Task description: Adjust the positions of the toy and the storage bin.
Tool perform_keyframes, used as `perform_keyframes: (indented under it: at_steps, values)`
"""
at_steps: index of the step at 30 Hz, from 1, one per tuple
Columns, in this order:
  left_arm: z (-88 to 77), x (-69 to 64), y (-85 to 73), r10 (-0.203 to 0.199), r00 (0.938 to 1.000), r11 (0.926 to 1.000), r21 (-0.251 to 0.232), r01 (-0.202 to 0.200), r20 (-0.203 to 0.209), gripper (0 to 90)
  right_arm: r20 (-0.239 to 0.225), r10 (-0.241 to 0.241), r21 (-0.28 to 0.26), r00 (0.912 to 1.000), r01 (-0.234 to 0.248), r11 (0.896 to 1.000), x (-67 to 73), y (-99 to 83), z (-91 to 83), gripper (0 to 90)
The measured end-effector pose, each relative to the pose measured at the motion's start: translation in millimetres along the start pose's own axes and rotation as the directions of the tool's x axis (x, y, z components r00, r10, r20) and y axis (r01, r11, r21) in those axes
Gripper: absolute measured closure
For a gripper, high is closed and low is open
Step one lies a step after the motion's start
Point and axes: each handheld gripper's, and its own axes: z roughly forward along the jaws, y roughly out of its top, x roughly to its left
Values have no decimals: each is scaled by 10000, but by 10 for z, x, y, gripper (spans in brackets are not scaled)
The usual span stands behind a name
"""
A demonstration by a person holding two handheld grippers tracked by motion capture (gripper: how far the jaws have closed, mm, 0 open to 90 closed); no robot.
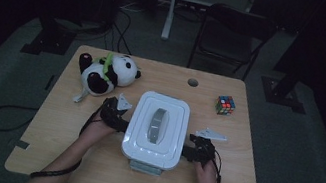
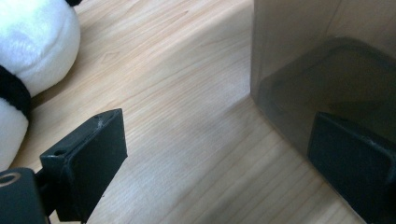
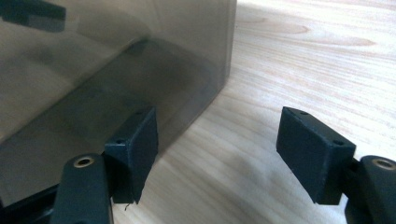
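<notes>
- High view: lidded storage box [image 1: 157, 128] sits mid-table, white lid with a grey handle on top. Left gripper [image 1: 114, 113] is against its left wall, right gripper [image 1: 197, 148] against its right wall, both low by the base.
- Risk: the two contact points are not opposite each other, the left one sits further from the person. Pressing inward from both sides could twist the box rather than pin it.
- Risk: plush panda [image 1: 104, 73] lies just beyond the left gripper; a push away from the person would bump it. Puzzle cube [image 1: 225, 104] is well beyond the right gripper, no worry.
- Left gripper view: jaws spread wide, nothing clasped. One pad is up against the smoky translucent wall [image 2: 322, 70], the other hangs over bare wood with the panda beyond it. Smooth plastic, so that pad could skid.
- Right gripper view: jaws released, wide apart, empty. One pad is at the box corner [image 3: 140, 79], the other out over the wood. At a corner it may slip off the edge.
- Surface: pale wood-grain table [image 1: 64, 120], cable hole at the far edge, tape tabs at the near corners.
- Room: dim; grey floor, dark folding chair [image 1: 232, 35] behind the table, loose cables at the left.
</notes>
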Motion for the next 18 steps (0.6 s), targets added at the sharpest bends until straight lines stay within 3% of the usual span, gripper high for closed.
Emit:
perform_keyframes:
  at_steps: [18]
  values:
    - [148, 197, 27, -205, 9973, 9994, -258, 224, 704, 54, -188, -483, 264, 9987, 488, 9985, 78, -20, -50, 289]
